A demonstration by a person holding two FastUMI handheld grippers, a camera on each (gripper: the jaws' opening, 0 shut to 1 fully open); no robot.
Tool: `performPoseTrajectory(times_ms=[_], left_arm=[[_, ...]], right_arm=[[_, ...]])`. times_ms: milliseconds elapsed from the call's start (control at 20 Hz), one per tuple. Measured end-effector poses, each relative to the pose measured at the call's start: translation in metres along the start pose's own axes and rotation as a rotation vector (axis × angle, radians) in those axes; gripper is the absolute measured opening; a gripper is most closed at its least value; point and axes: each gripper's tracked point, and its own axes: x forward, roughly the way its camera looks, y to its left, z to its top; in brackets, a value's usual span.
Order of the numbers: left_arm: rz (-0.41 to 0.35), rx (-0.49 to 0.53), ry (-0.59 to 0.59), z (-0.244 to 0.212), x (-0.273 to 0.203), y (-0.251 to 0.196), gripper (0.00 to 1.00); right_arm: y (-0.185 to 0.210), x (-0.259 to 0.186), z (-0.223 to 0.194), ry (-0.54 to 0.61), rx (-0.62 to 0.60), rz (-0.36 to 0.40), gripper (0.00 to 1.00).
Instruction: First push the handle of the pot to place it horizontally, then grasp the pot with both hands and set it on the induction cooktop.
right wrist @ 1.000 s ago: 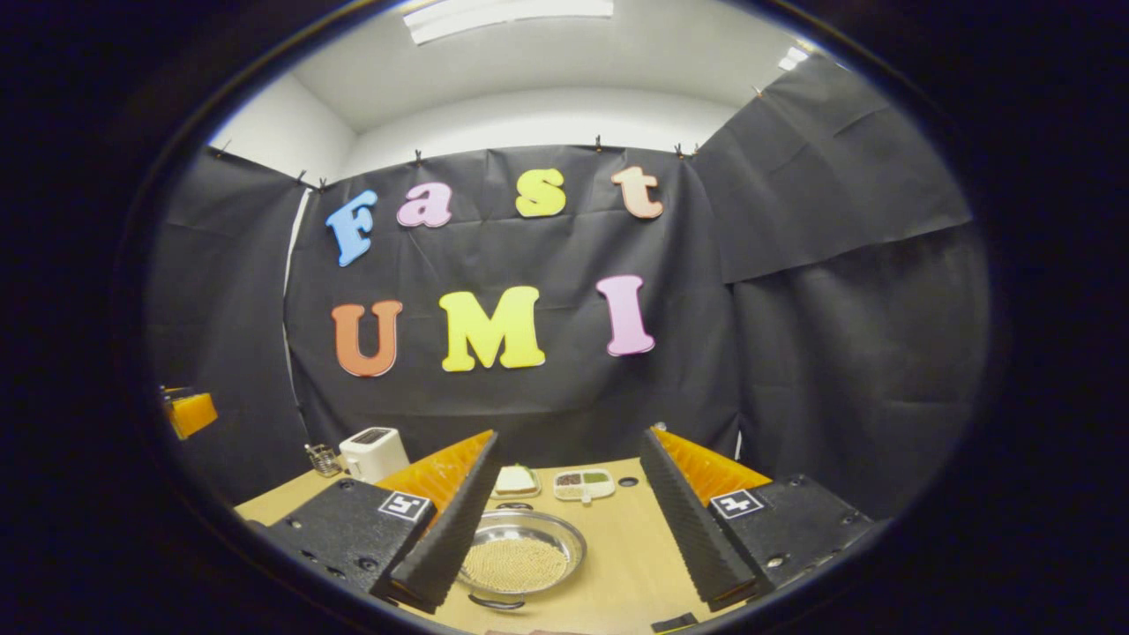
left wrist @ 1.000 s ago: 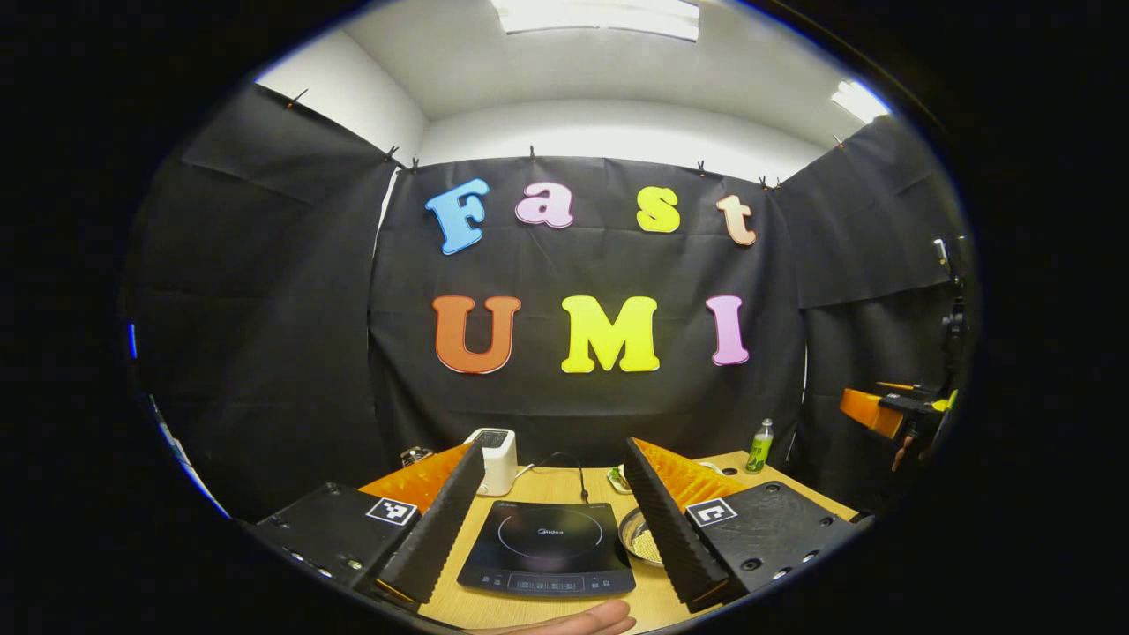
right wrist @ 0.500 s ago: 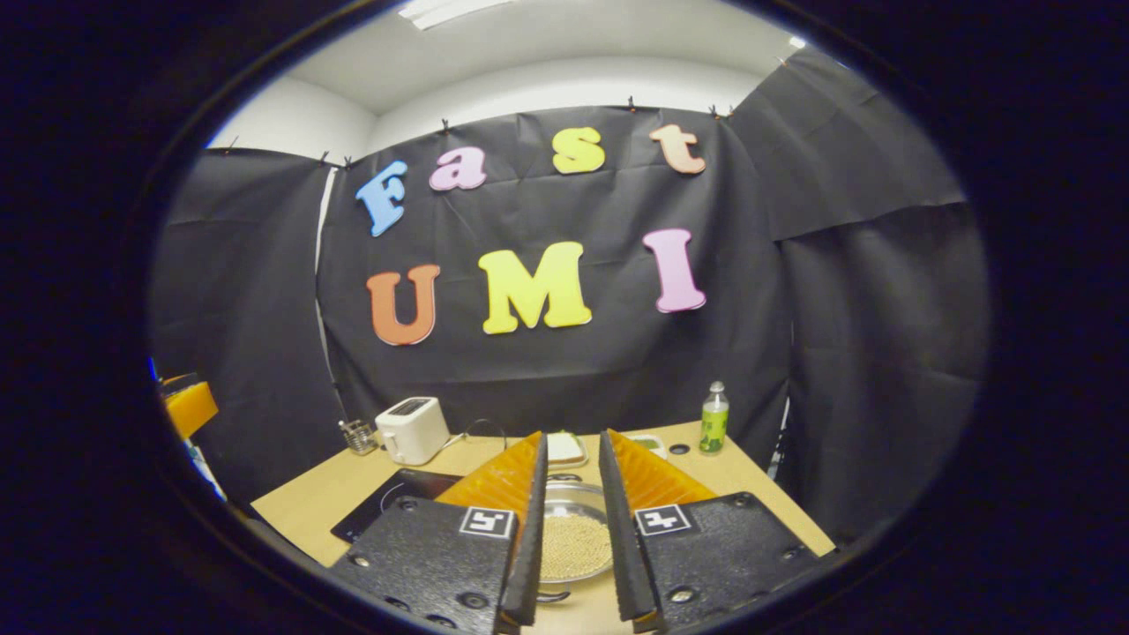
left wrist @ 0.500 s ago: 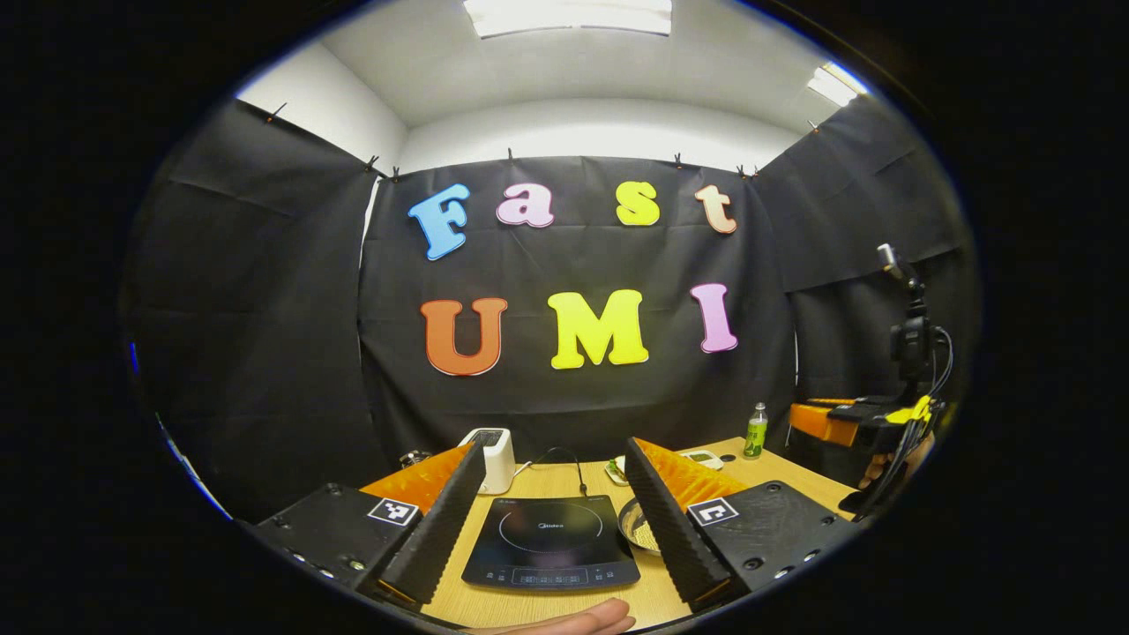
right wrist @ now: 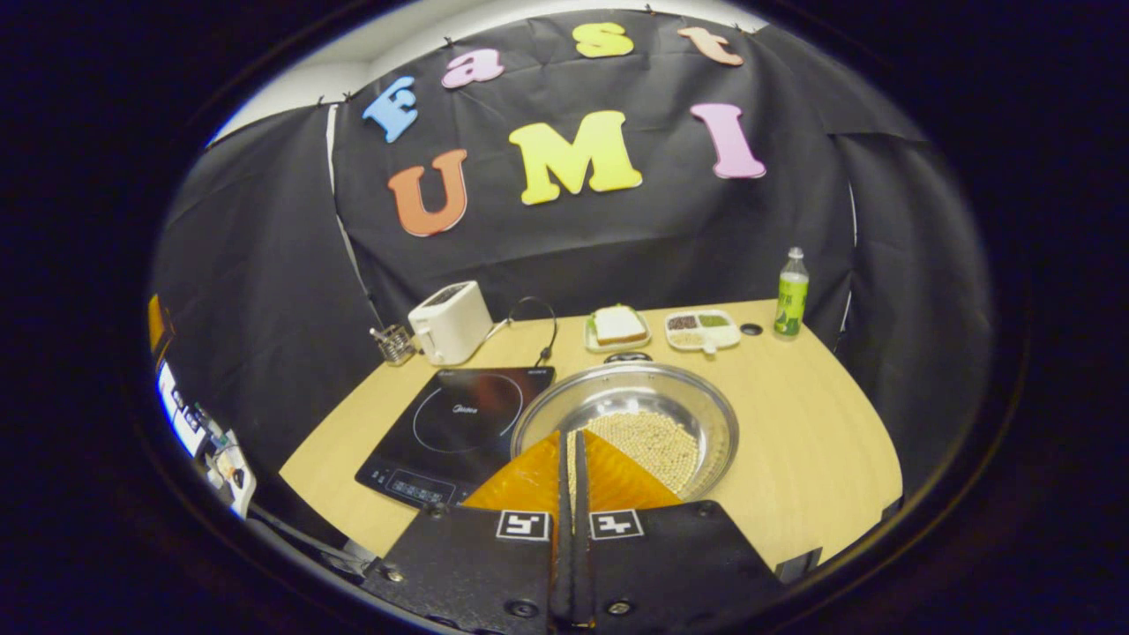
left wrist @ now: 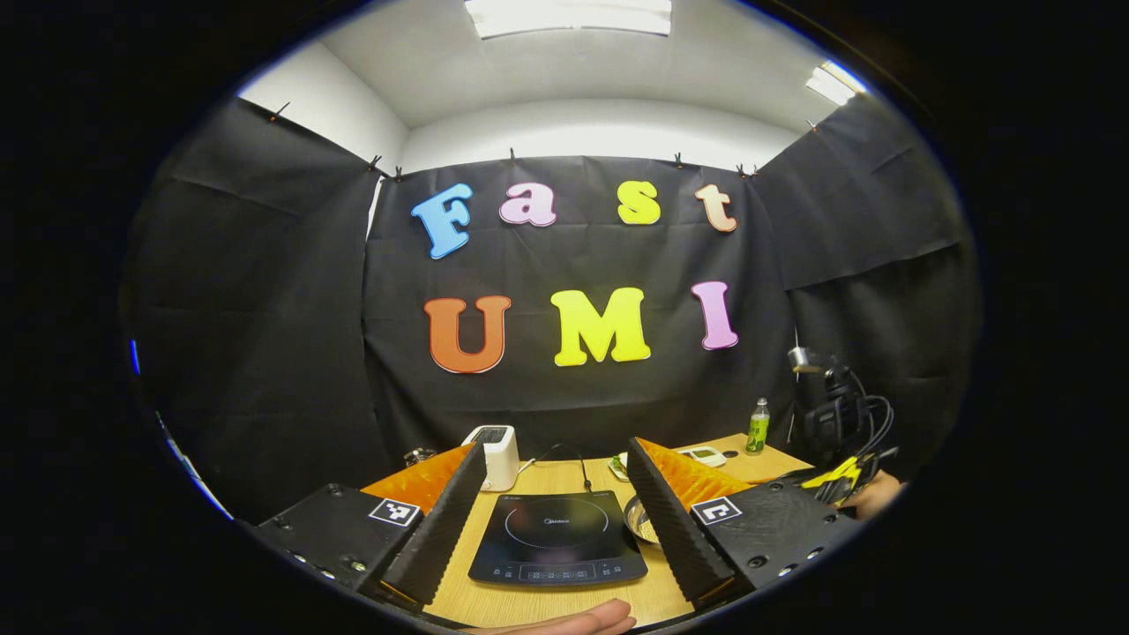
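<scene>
A shallow steel pot (right wrist: 670, 410) holding small pale beans sits on the wooden table just right of the black induction cooktop (right wrist: 450, 423). Its far handle (right wrist: 624, 357) points toward the back wall; the near side is hidden under my right gripper (right wrist: 570, 434). That gripper is shut, fingers together with nothing between them, hanging above the pot's near rim. My left gripper (left wrist: 556, 448) stands open above the table's front edge, with the cooktop (left wrist: 556, 538) between its fingers. A sliver of the pot (left wrist: 637, 520) peeks out beside its right finger.
A white toaster (right wrist: 450, 322), a wire cup (right wrist: 394, 342), a plate with a sandwich (right wrist: 617, 326), a divided dish (right wrist: 701, 328) and a green bottle (right wrist: 791, 293) line the back of the table. A hand (left wrist: 573, 620) rests at the front edge.
My right gripper has shut its fingers, risen and tipped downward over the pot. The left gripper has barely moved.
</scene>
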Motion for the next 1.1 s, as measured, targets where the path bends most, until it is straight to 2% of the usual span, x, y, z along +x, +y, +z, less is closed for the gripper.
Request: performPoseTrajectory(times_ms=[100,200,400,450,500,550,600,650,700,750,850,900,950,1000,1100], left_arm=[[0.008,-0.005,0.006,-0.004,0.001,0.005,0.95],[0.014,-0.012,0.016,-0.008,0.001,0.009,0.96],[0.013,-0.012,0.036,-0.017,0.003,0.012,0.96],[0.012,-0.012,0.038,-0.019,0.004,0.012,0.88],[0.012,-0.011,0.040,-0.020,0.004,0.012,0.96],[0.011,-0.010,0.041,-0.020,0.004,0.011,0.96],[0.011,-0.009,0.044,-0.021,0.004,0.012,0.96],[0.011,-0.009,0.048,-0.023,0.006,0.012,0.96],[0.011,-0.011,0.050,-0.025,0.007,0.012,0.88],[0.008,-0.011,0.055,-0.026,0.006,0.010,0.96],[0.005,-0.016,0.061,-0.028,0.007,0.009,0.96],[0.006,-0.020,0.064,-0.029,0.008,0.009,0.96],[0.006,-0.024,0.067,-0.029,0.009,0.009,0.96],[0.005,-0.026,0.068,-0.029,0.009,0.009,0.96],[0.007,-0.019,0.064,-0.027,0.009,0.009,0.96]], right_arm=[[0.006,0.015,-0.020,0.046,-0.012,0.000,0.00],[0.015,0.028,-0.044,0.116,-0.010,0.017,0.04],[0.013,0.048,-0.076,0.203,0.013,-0.019,0.04],[0.014,0.051,-0.084,0.228,0.026,-0.017,0.04],[0.016,0.053,-0.092,0.251,0.036,-0.013,0.04],[0.016,0.054,-0.099,0.269,0.041,-0.011,0.00],[0.016,0.055,-0.103,0.278,0.040,-0.010,0.04],[0.017,0.057,-0.107,0.285,0.037,-0.007,0.01],[0.017,0.056,-0.112,0.296,0.037,-0.009,0.07],[0.017,0.056,-0.116,0.310,0.039,-0.009,0.04],[0.018,0.058,-0.120,0.320,0.033,-0.009,0.00],[0.017,0.057,-0.121,0.316,0.028,-0.010,0.04],[0.016,0.057,-0.121,0.315,0.023,-0.013,0.00],[0.016,0.057,-0.124,0.316,0.016,-0.011,0.04],[0.014,0.052,-0.130,0.330,0.018,0.001,0.04]])
